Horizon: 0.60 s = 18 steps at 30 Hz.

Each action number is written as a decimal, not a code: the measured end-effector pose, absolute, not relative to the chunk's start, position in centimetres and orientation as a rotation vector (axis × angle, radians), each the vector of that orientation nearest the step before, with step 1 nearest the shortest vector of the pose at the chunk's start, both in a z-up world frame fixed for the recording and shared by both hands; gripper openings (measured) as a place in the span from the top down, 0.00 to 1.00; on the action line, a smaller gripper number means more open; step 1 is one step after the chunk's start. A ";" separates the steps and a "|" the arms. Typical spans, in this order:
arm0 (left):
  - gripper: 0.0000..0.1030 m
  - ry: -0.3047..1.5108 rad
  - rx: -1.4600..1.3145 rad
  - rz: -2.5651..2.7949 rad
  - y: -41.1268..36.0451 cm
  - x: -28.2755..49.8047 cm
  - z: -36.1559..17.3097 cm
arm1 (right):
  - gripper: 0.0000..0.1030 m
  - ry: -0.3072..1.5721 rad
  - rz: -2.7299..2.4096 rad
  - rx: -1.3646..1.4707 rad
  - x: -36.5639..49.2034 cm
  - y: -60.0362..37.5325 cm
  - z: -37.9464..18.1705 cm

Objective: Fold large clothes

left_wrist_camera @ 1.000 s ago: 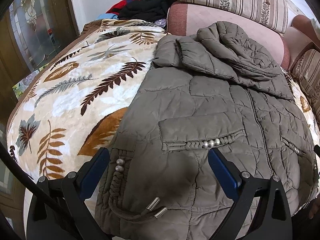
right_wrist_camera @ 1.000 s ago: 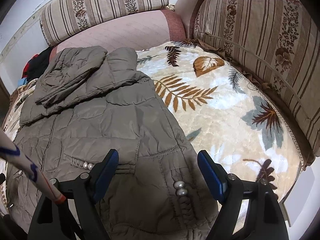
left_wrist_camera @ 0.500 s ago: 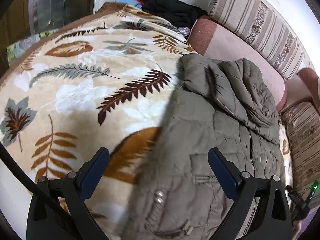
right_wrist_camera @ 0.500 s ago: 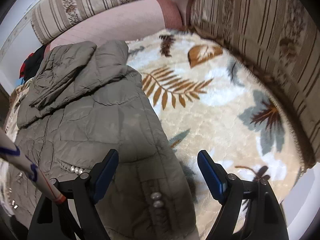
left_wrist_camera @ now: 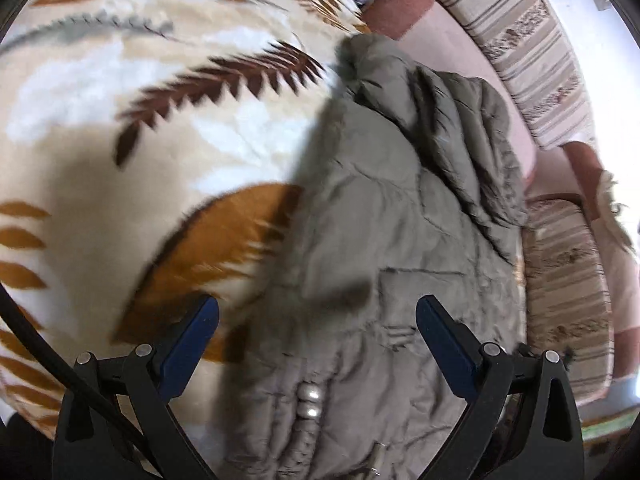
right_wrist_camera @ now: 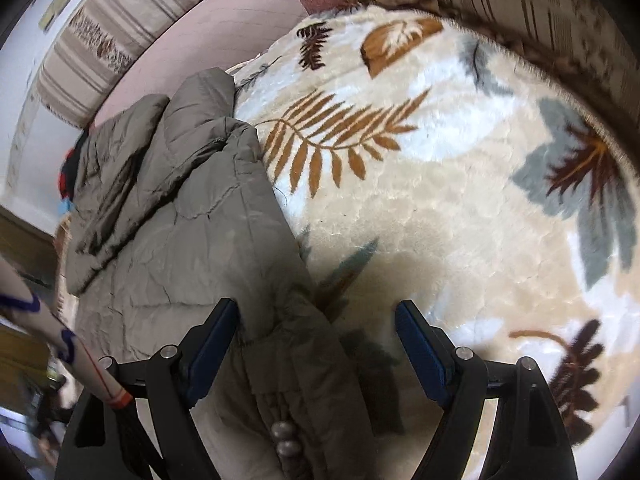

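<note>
An olive quilted jacket (left_wrist_camera: 392, 240) lies flat on a cream blanket with a leaf print (left_wrist_camera: 120, 128), its sleeves folded over its upper part. My left gripper (left_wrist_camera: 318, 324) hovers open over the jacket's left side edge, near a pocket trimmed with silver beads (left_wrist_camera: 308, 400). In the right wrist view the same jacket (right_wrist_camera: 192, 240) fills the left half. My right gripper (right_wrist_camera: 316, 324) is open over the jacket's right side edge, with a beaded pocket (right_wrist_camera: 286, 438) just below it. Neither pair of blue pads presses on the cloth.
Striped sofa cushions (left_wrist_camera: 528, 52) and a pink backrest (right_wrist_camera: 224, 40) stand behind the blanket (right_wrist_camera: 460, 200). A dark pile of other clothes (right_wrist_camera: 68, 168) lies at the far corner. A person's sleeve (right_wrist_camera: 48, 328) crosses the lower left of the right wrist view.
Both grippers have come down and tilted towards the jacket's lower side edges, the left one swinging to the left edge, the right one to the right edge. Jaws stayed wide.
</note>
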<state>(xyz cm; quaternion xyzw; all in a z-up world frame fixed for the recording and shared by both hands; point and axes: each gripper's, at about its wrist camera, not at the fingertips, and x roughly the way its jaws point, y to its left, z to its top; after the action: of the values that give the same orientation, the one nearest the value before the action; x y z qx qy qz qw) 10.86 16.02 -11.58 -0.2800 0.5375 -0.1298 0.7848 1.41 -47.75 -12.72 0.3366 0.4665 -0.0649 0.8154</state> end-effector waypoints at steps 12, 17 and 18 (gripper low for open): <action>0.05 1.158 -0.743 -0.483 15.2 9.7 -12.5 | 0.16 0.941 -0.028 0.890 2.2 -50.0 -13.3; 0.05 1.155 -0.808 -0.544 15.7 9.2 -12.8 | 0.16 0.976 0.152 0.980 2.1 -48.5 -14.5; 0.05 1.157 -0.825 -0.563 15.8 9.0 -13.0 | 0.16 0.978 0.165 0.978 2.0 -48.3 -14.6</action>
<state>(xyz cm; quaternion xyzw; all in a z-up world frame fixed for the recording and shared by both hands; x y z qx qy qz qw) 8.97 15.78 -13.04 -0.3735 0.5237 -0.2548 0.7220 1.99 -48.28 -14.60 0.4505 0.4505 0.0758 0.7671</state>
